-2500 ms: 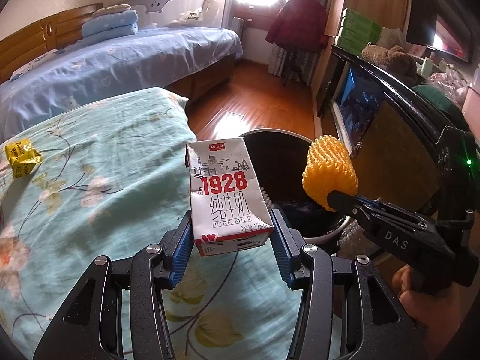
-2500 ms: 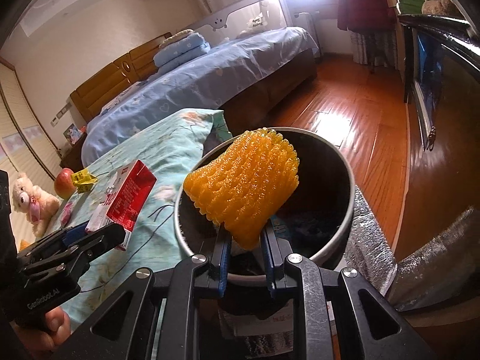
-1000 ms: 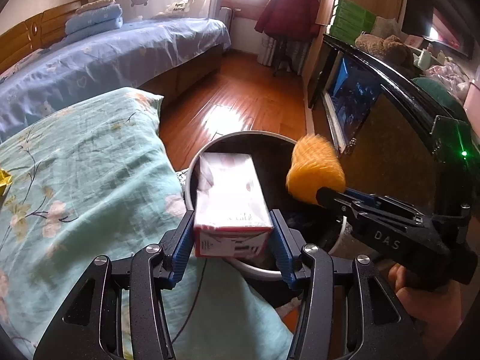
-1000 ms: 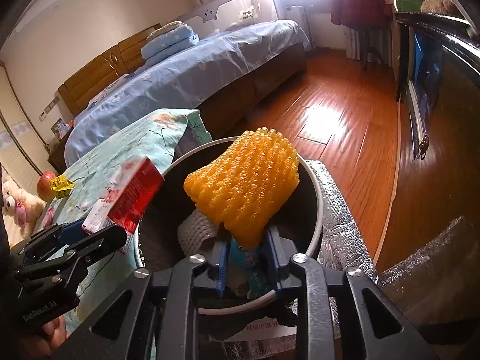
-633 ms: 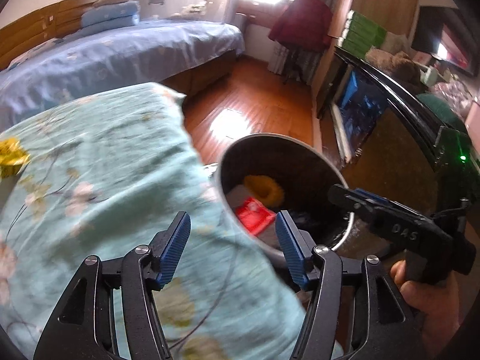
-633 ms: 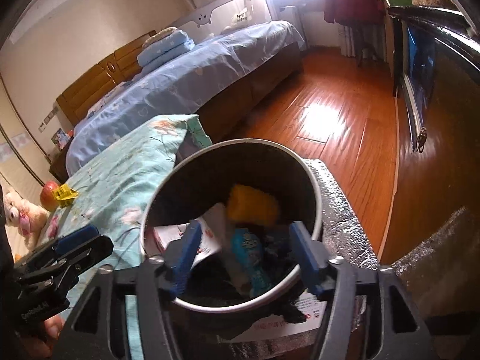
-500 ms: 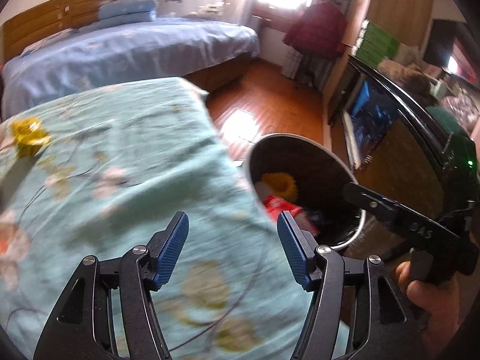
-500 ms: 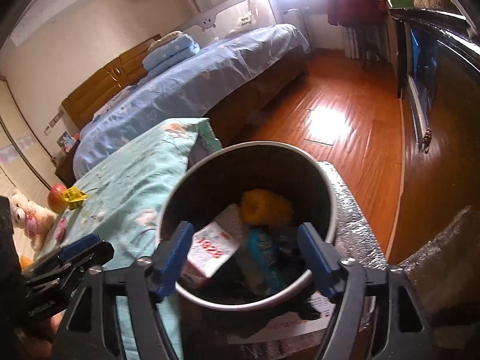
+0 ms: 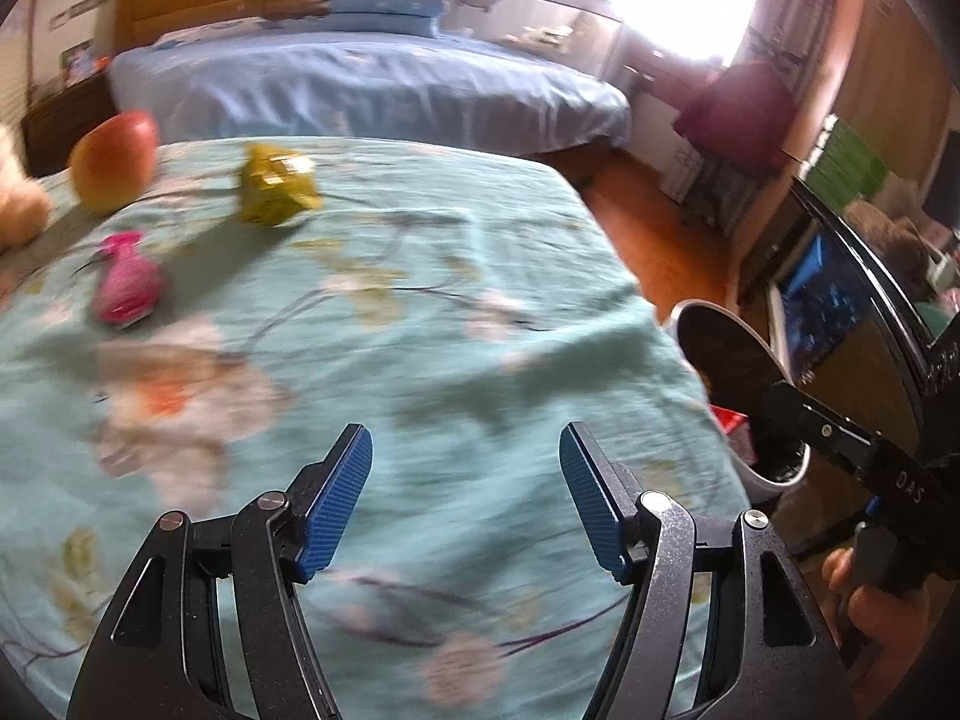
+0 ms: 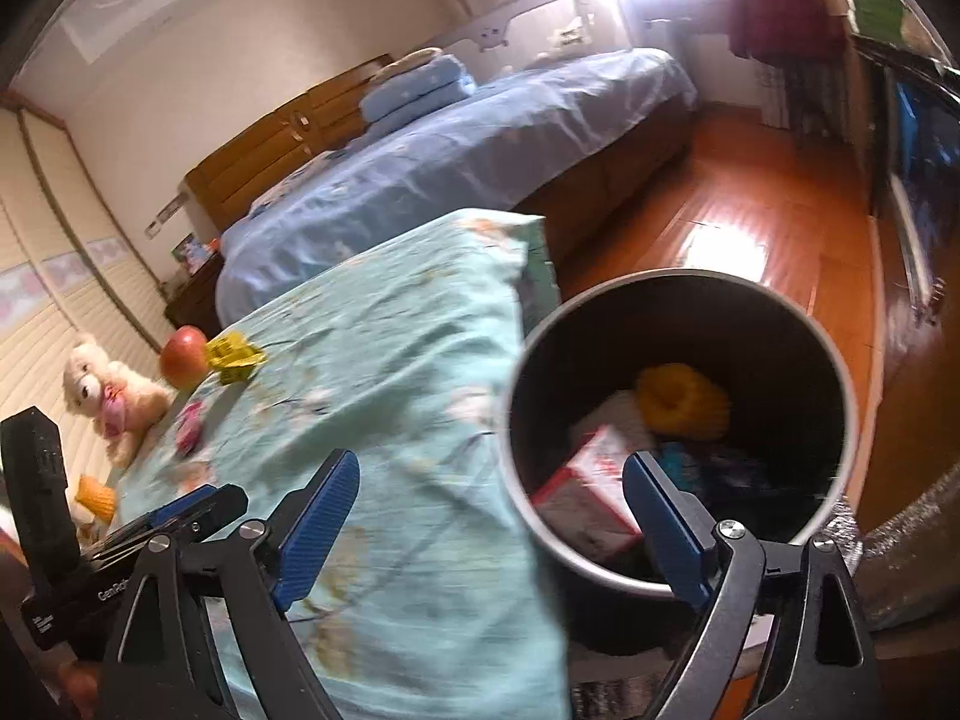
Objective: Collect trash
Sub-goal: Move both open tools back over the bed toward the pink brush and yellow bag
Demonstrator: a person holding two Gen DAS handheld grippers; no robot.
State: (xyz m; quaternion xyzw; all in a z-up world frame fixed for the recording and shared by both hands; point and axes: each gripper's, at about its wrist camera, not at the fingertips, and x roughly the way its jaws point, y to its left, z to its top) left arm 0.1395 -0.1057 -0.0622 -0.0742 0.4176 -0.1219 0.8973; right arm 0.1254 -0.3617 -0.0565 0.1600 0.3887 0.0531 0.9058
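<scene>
Hovering spread and empty, left gripper (image 9: 465, 501) faces crumpled yellow wrapper (image 9: 275, 191) at eleven o'clock; right gripper (image 10: 489, 516), equally spread, overhangs round black bin (image 10: 837, 360).

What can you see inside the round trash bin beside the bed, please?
Inside the trash bin lie an orange foam fruit net and a red-and-white milk carton, with some blue and dark trash beside them. Whatever lies beneath them is covered.
</scene>
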